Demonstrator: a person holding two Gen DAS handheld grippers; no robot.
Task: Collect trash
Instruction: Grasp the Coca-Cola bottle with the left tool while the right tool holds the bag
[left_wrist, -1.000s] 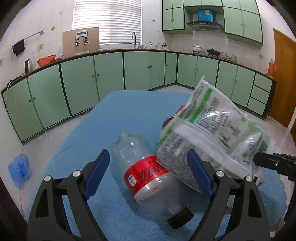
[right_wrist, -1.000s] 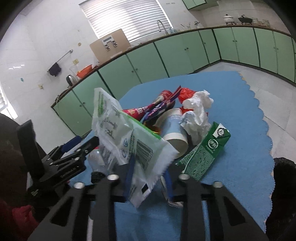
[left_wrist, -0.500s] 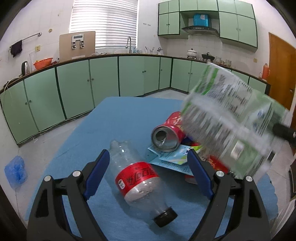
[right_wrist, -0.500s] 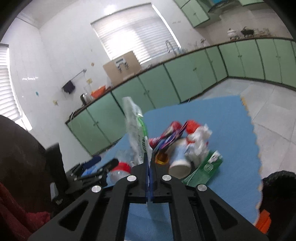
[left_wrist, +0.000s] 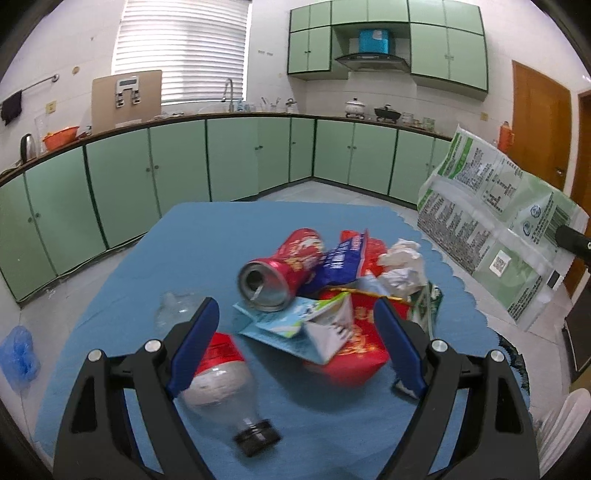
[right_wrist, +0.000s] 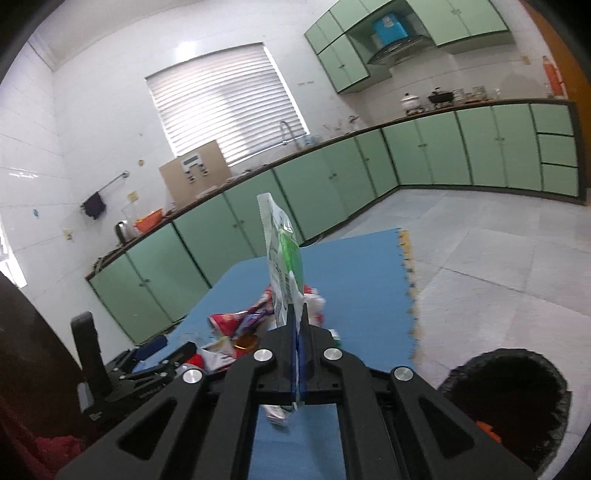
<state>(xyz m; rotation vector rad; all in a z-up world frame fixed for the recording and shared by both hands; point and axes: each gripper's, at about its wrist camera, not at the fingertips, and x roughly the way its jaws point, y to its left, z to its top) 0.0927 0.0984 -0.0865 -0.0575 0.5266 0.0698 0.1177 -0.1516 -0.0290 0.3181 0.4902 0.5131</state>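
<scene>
Above mat edge (right_wrist: 404, 280), clamped wrapper (right_wrist: 284, 266).

Green-and-white printed wrapper (right_wrist: 284, 266) in the right gripper (right_wrist: 298, 354), red-labelled clear bottle (left_wrist: 221, 373) by blue pads (left_wrist: 194, 341).

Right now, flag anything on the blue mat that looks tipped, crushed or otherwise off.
The clear plastic bottle with the red label lies on its side, cap toward the left claw. The red can is also tipped over, its opened end facing the camera. Both lie amid crumpled wrappers; no spill shows.
</scene>
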